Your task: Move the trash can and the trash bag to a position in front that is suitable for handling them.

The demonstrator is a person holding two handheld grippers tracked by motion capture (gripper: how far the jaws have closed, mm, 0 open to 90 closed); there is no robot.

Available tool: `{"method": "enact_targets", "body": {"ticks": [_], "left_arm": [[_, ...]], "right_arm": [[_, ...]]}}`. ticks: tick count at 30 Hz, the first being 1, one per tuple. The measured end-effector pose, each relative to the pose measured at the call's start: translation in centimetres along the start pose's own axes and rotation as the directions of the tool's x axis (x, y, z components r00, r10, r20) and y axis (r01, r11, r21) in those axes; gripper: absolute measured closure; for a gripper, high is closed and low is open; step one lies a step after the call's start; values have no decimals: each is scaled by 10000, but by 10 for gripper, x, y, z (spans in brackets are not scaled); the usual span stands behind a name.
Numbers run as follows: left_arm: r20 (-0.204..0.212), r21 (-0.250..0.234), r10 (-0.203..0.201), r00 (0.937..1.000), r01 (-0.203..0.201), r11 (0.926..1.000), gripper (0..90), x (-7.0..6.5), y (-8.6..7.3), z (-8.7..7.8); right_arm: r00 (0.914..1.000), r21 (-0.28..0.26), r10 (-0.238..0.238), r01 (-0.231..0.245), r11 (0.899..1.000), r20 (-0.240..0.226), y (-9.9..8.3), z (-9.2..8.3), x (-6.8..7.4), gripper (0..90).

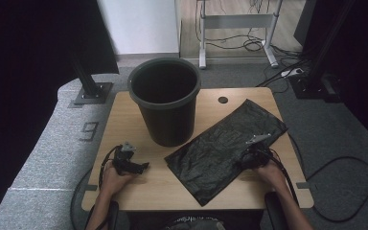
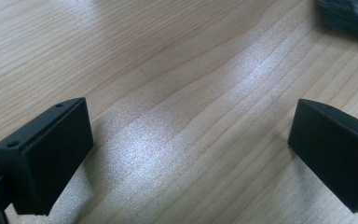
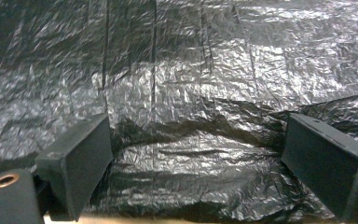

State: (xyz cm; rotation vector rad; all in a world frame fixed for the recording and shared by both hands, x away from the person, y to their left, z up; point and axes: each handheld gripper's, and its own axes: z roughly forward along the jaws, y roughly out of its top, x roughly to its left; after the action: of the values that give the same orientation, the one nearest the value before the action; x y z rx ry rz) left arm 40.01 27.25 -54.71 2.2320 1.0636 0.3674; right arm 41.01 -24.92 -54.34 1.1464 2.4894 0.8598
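Presently catalogued, surface first: wooden table (image 1: 124,115), pale grain, rounded corners, a small dark hole (image 1: 223,100) near its far edge.

Item: black plastic bag (image 1: 225,146), flat and crinkled, laid slantwise on the table's right half. Its near edge lies directly under the right gripper (image 1: 255,154); most of the sheet stretches ahead of and to the left of that gripper. In the right gripper view the bag (image 3: 177,93) shows creases and a raised fold between the jaws.

Item: right gripper (image 3: 196,158), jaws standing wide apart, resting down on the bag with the plastic bunched between them; pads not pressed together on it.

Item: left gripper (image 1: 130,162), held by the left hand (image 1: 112,179) on bare wood, well apart from the bag. In the left gripper view (image 2: 191,154) its jaws stand wide, nothing between them but table.

Item: black bucket (image 1: 165,100), upright, beyond the left gripper and to its right, just beside the bag's left corner.

Room: grey carpet floor (image 1: 43,153), white wall panel (image 1: 139,24), metal desk frame (image 1: 237,28) with loose cables (image 1: 249,45) behind the table, dark stands (image 1: 88,81) either side.
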Motion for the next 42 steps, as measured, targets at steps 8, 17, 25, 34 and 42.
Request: {"method": "enact_targets", "body": {"ticks": [8, 17, 25, 34, 42], "left_arm": [[-24, 2, -8, 10000, 8, 10000, 0, 0, 1, 0], [-1, 9, 32, 10000, -32, 10000, 0, -1, 2, 2], [66, 5, 103, 9999, -103, 9999, 0, 0, 1, 1], [10, 4, 28, 10000, -28, 10000, 0, 1, 4, 3], [227, 273, -11, 9997, 5, 9996, 0, 7, 10, 3]], "right_arm": [[9904, 458, -999, 1046, 9935, -958, -31, -32, -42, 151], [9992, -358, -338, 330, 9988, -202, 19, -8, -11, 0], [9974, -232, -584, 575, 9981, -418, 18, 20, -11, 11], [9949, -56, -803, 801, 9968, -610, -25, -16, -41, 17], [9967, -532, -523, 491, 9974, -613, -27, -19, -43, 0]]}}
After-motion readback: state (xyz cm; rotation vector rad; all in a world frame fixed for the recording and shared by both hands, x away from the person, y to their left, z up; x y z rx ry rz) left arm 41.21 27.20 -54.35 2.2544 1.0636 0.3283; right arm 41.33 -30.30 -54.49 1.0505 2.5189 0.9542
